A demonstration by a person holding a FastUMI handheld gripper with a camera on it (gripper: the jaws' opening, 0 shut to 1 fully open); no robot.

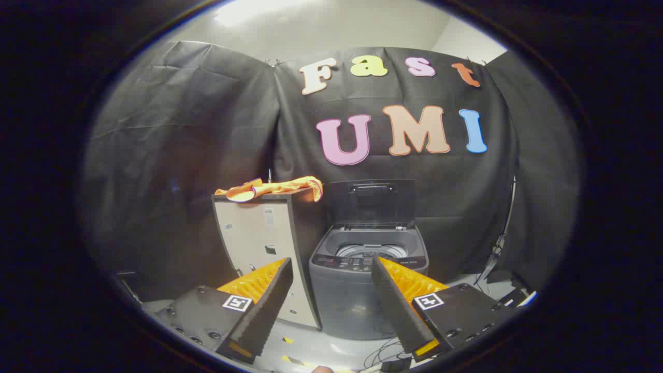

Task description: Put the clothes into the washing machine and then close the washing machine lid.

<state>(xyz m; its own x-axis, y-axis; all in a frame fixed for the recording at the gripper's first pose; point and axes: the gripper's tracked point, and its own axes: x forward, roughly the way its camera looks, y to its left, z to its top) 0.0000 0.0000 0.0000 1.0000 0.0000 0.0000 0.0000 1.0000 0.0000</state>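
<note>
Tool (330,269) open, fingers spread wide, nothing between them. Orange clothes (274,187) lie draped across the top of a tall pale cabinet (259,243), far beyond the fingers and left of centre, well apart from the tool. Grey washing machine (365,282) stands just right of the cabinet, touching or nearly so, seen through the gap between the fingers. Its lid (372,202) stands upright, drum exposed. Cables (386,352) trail on the floor near the machine's base.
</note>
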